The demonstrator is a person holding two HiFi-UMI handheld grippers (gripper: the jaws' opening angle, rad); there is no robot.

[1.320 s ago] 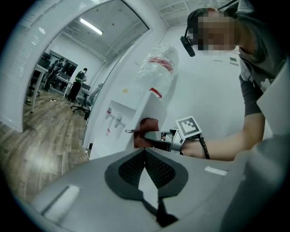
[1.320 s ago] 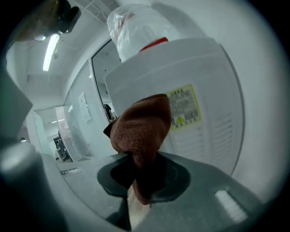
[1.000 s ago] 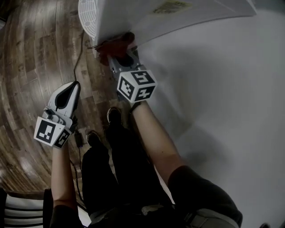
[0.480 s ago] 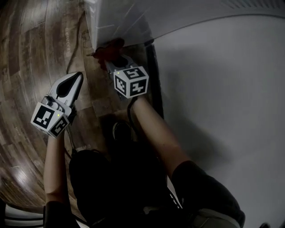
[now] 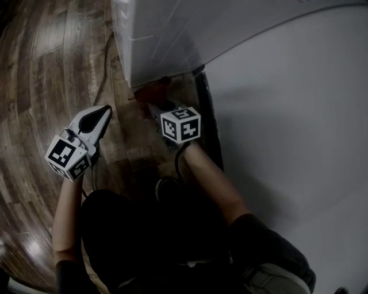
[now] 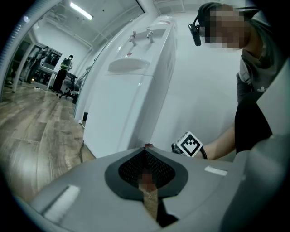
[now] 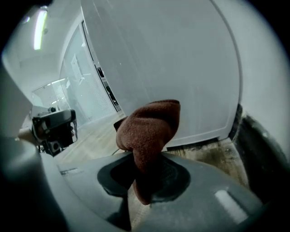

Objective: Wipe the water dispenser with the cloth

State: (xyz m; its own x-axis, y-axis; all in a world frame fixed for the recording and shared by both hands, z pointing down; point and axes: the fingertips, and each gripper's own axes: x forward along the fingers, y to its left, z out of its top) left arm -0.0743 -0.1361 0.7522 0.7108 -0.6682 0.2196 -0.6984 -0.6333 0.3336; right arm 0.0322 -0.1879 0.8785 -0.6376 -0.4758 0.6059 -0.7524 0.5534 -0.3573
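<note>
head view: right gripper (image 5: 155, 107) pinching red-brown cloth (image 5: 150, 92) at its tips, by water dispenser (image 5: 167, 40) lower edge, left gripper (image 5: 104, 109) to its left, left gripper view: jaws pressed together, right gripper view: cloth bunched between jaws, dispenser panel beyond

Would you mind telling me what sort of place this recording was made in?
Probably an office or lab workspace: a white freestanding water dispenser, wood-look flooring, ceiling strip lights, and what look like office chairs beyond.

My right gripper's (image 5: 154, 106) fingers clamp the rust-brown cloth (image 7: 149, 127), bunched and upright, low by the bottom edge of the white water dispenser (image 7: 158, 59).
</note>
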